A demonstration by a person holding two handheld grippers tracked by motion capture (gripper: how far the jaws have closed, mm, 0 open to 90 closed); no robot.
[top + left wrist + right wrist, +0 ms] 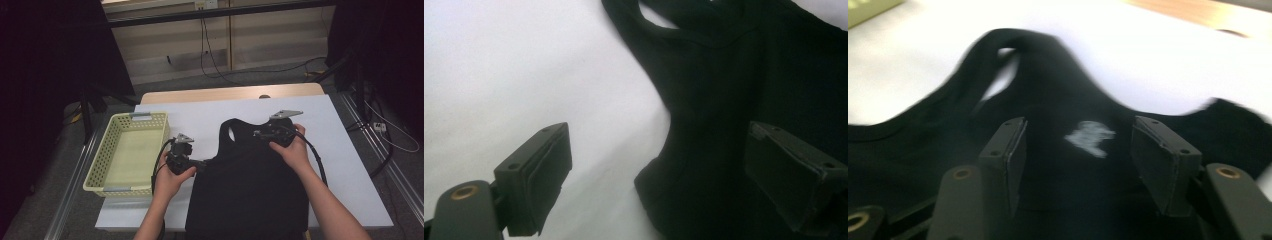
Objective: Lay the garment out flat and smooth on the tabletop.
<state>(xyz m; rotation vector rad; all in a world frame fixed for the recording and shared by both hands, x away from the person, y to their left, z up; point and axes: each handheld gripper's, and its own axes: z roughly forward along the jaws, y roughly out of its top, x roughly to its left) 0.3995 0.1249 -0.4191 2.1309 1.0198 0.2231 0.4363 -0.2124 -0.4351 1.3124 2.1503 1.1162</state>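
White-covered worktop (330, 150) in a dark room, cables behind; black garment (250, 185) with blurred white label (1090, 137), unreadable. Left tool (659, 175) and right tool (1078, 155) open, gripping nothing.

both tools gape apart: left tool (202, 164) level, right tool (257, 133) held farther forward.

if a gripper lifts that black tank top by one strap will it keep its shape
Probably not. The black tank top lies flat and thin on the white table cover, so it likely droops and folds. Pushed, it would probably bunch rather than slide. It looks light.
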